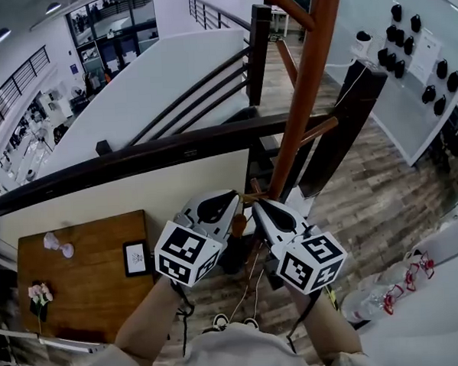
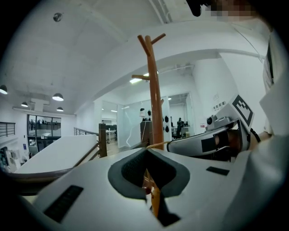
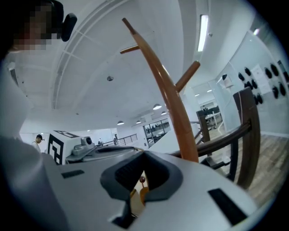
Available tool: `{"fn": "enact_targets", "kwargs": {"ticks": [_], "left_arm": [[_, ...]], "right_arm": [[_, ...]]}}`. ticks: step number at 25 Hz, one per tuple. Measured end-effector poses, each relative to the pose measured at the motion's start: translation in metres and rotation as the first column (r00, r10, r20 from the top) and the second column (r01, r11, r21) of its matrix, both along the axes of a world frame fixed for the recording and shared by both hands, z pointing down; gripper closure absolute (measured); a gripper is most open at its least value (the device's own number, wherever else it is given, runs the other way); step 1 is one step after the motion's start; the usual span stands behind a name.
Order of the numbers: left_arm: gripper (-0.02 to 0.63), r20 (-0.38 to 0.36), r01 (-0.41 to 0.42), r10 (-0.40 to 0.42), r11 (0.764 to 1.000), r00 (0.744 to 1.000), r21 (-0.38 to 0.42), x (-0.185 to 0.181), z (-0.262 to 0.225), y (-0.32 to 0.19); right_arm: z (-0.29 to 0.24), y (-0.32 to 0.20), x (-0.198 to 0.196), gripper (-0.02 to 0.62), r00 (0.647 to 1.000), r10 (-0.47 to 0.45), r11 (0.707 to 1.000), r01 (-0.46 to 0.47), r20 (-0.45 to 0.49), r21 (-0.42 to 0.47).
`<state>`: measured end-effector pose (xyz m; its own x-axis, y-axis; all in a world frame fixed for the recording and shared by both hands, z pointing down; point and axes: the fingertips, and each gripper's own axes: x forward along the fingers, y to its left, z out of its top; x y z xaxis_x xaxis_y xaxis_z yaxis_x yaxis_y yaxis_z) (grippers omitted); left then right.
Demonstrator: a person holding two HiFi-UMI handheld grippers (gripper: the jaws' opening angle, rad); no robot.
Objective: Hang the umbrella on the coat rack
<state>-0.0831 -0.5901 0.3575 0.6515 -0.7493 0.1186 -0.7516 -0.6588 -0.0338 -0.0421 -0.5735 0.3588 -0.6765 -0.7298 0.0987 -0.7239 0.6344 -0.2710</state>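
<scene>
Grippers meet at the bottom middle. The left gripper point(image 1: 231, 200) and right gripper point(image 1: 259, 207) are each squeezed shut on the thin tan cord point(image 1: 251, 197) of the dark folded umbrella point(image 1: 233, 258), dangling beside the tall brown wooden coat rack point(image 1: 304, 90).

You're on the upper level of an open-plan office or lab building. A dark railing point(image 1: 173, 147) crosses at 12 o'clock. At 10 o'clock, a lower floor with desks point(image 1: 28, 143) lies below it. At 2 o'clock a white wall point(image 1: 409, 108) carries rows of black devices point(image 1: 409, 43). Glass partitions point(image 2: 128, 126) and round ceiling lamps point(image 2: 57, 96) stand beyond, over a wood-plank floor point(image 1: 368, 202).
</scene>
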Motion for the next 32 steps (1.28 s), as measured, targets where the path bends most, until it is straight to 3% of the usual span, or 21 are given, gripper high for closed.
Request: {"fn": "enact_targets", "kwargs": {"ticks": [9, 15, 22, 27, 32], "left_arm": [[0.604, -0.066, -0.043, 0.035, 0.992, 0.997, -0.119, 0.001, 0.04, -0.025], [0.604, -0.119, -0.096, 0.08, 0.985, 0.99, -0.141, 0.006, 0.05, -0.04], [0.604, -0.12, -0.205, 0.183, 0.954, 0.976, -0.217, 0.042, 0.079, -0.042], [0.604, -0.173, -0.226, 0.188, 0.946, 0.967, -0.234, 0.057, 0.089, -0.043], [0.603, -0.164, -0.207, 0.172, 0.951, 0.971, -0.23, 0.067, 0.094, -0.048]], "right_arm": [[0.042, -0.019, -0.001, 0.591, 0.998, 0.044, 0.995, -0.046, -0.035, -0.085], [0.049, -0.027, -0.001, 0.588, 0.998, 0.055, 0.995, -0.057, -0.021, -0.086], [0.078, -0.037, 0.027, 0.588, 0.99, 0.127, 0.979, -0.136, -0.064, -0.153], [0.087, -0.04, 0.037, 0.586, 0.988, 0.132, 0.98, -0.142, -0.075, -0.137], [0.102, -0.042, 0.048, 0.56, 0.983, 0.137, 0.972, -0.157, -0.119, -0.176]]}}
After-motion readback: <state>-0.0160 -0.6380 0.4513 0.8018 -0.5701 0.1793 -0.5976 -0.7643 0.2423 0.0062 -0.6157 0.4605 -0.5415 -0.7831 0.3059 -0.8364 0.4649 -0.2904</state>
